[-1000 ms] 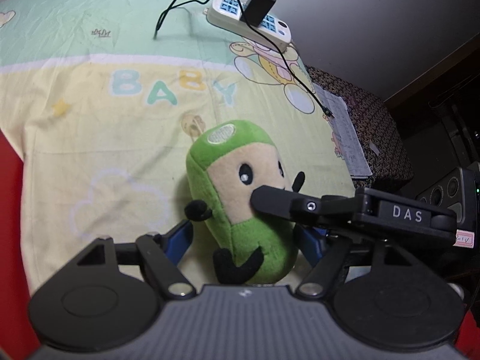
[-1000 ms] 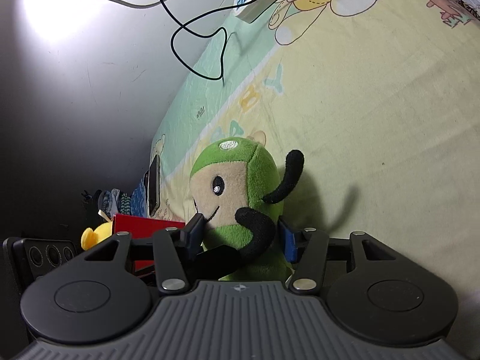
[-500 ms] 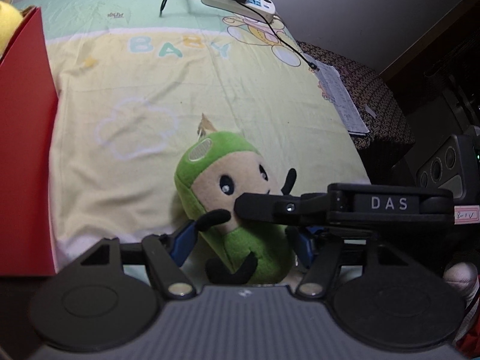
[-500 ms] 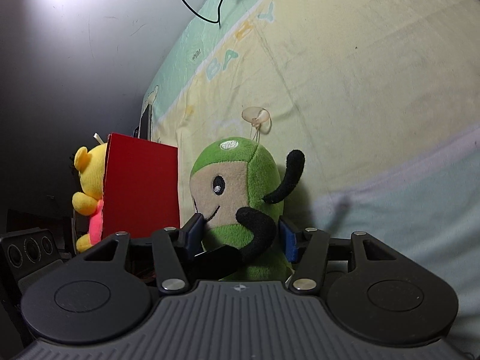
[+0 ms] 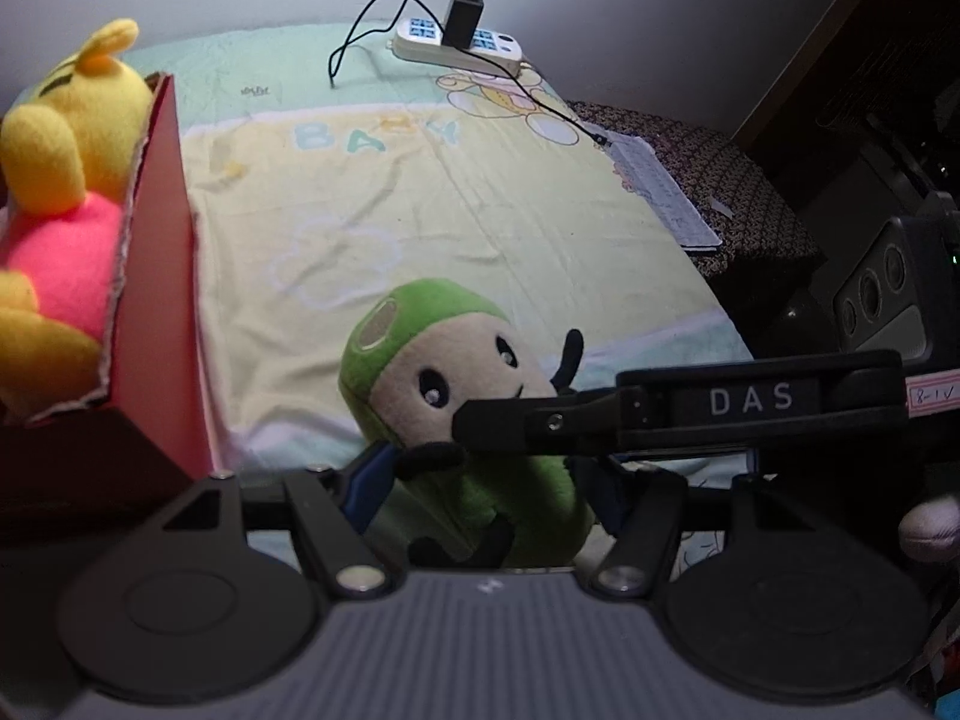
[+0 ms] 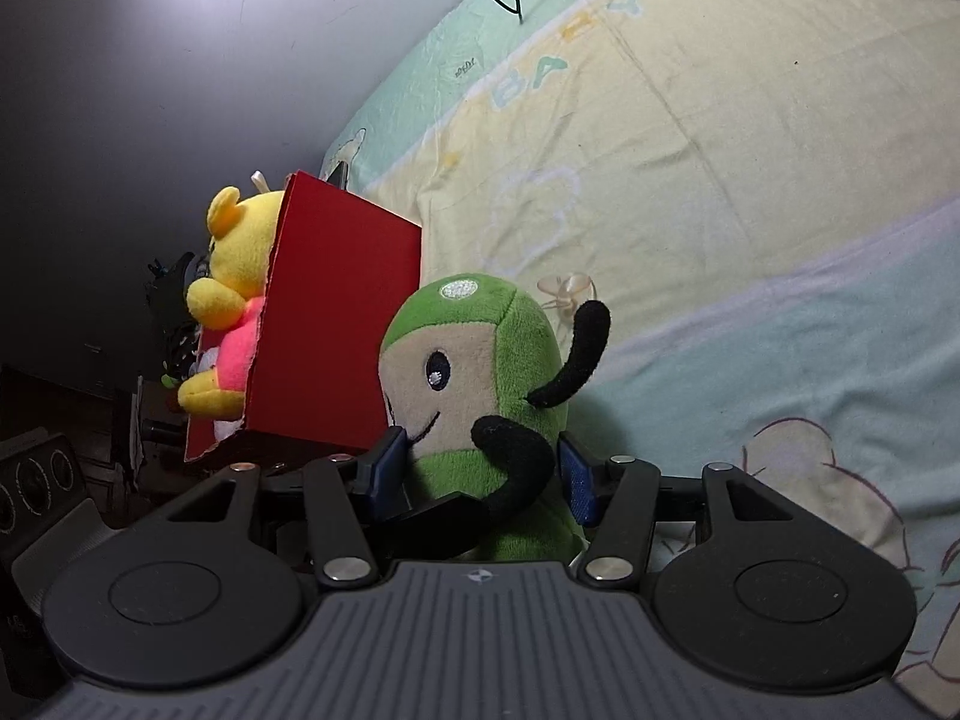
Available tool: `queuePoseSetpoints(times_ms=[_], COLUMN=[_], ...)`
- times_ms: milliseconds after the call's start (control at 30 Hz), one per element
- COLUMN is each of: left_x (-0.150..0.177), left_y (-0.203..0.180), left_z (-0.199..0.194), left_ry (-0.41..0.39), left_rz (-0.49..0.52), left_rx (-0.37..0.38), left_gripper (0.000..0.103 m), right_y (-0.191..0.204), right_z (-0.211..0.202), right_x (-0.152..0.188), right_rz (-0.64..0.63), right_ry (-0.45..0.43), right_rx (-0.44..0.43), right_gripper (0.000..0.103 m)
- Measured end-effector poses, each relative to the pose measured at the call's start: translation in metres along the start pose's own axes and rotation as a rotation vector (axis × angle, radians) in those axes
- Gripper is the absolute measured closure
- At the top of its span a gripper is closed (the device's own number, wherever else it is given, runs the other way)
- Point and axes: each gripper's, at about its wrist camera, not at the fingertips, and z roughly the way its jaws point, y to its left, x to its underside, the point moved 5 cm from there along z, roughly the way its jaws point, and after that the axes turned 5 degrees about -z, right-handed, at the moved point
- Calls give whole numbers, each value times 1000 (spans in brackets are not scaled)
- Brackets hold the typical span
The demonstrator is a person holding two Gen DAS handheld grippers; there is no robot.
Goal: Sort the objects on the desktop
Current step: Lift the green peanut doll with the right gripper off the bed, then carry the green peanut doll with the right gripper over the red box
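Both grippers [image 5: 480, 483] clamp green plush [image 5: 456, 372].

The bear toy [image 5: 66, 180] sits in the box [image 5: 159, 276] at the blanket's [image 5: 480, 210] left edge (power strip [image 5: 456, 48] at far edge).

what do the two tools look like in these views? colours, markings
Left tool: black linkage arms with silver pivot screws, blue finger pads, ribbed grey body with two round black discs. Right tool: same build, blue pads; its black finger crossing the left view reads "DAS", with a handwritten label behind it.
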Motion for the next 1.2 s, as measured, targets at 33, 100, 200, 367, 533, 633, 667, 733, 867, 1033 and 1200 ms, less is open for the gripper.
queuePoseSetpoints(times_ms=[33,100,200,367,533,633,667,733,867,1033,1200], left_x=[1,3,5,6,6,4,4,3,-1,-7,-16], left_y=[2,6,14,22,25,30,34,40,53,78,106], left_z=[-6,-18,-36,-67,-100,-117,-123,-133,-154,-177,-195], left_ry=[-4,-4,-16,-56,-128,-166,-178,-205,-278,-355,-422], left_rz=[17,47,93,183,282,315,322,328,326,298,245], left_rx=[7,24,55,111,150,169,178,193,202,187,152], left_gripper=[37,37,37,37,37,36,35,35,35,34,33], right_y=[6,17,37,71,103,122,128,141,161,185,208], right_z=[-1,-3,-6,-14,-24,-27,-27,-27,-25,-11,10], right_x=[3,10,20,36,49,53,54,55,51,45,32], right_rz=[3,12,21,17,1,-19,-30,-50,-101,-176,-254], right_ry=[-16,-48,-98,-205,-334,-403,-421,-460,-501,-520,-508], right_rx=[1,9,26,59,77,84,90,95,89,52,11], right_gripper=[47,47,47,47,47,47,47,47,47,47,47])
